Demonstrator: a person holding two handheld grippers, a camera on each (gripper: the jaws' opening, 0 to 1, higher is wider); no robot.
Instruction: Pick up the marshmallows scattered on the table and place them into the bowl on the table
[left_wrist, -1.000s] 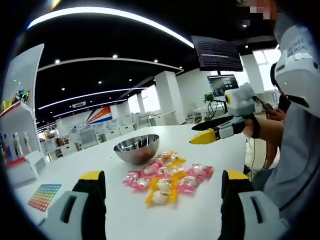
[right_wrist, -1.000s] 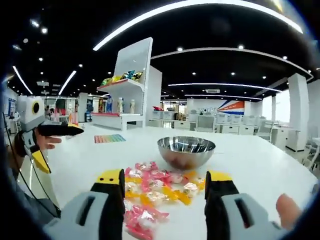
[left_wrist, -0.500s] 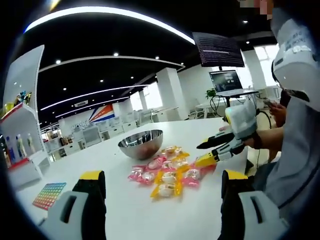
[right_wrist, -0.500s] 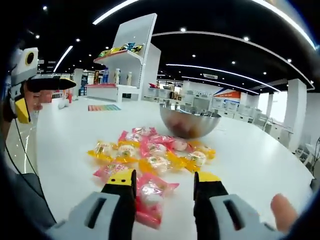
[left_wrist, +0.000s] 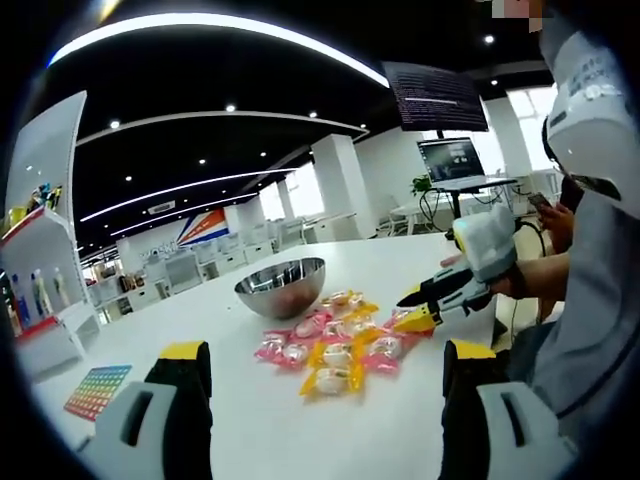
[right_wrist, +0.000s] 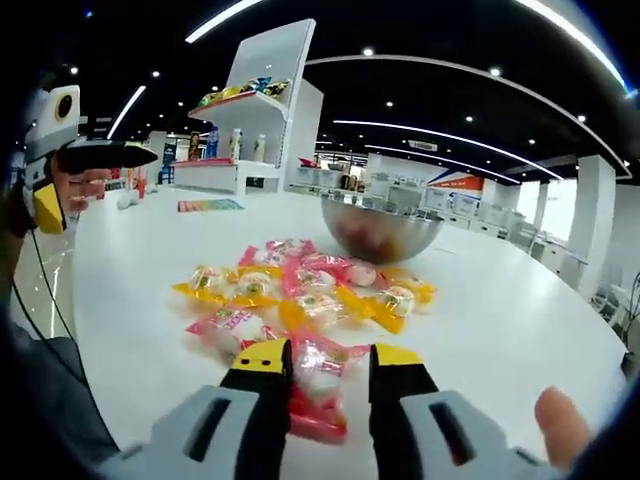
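On the white table: a cluster of pink- and yellow-wrapped marshmallows, lying just in front of a round polished steel bowl. Right gripper, yellow-tipped black jaws, low at the cluster's near edge and closed around one pink-wrapped marshmallow. Left gripper, jaws spread wide, holding nothing, raised above the table short of the sweets. Rainbow-coloured card lies well apart.
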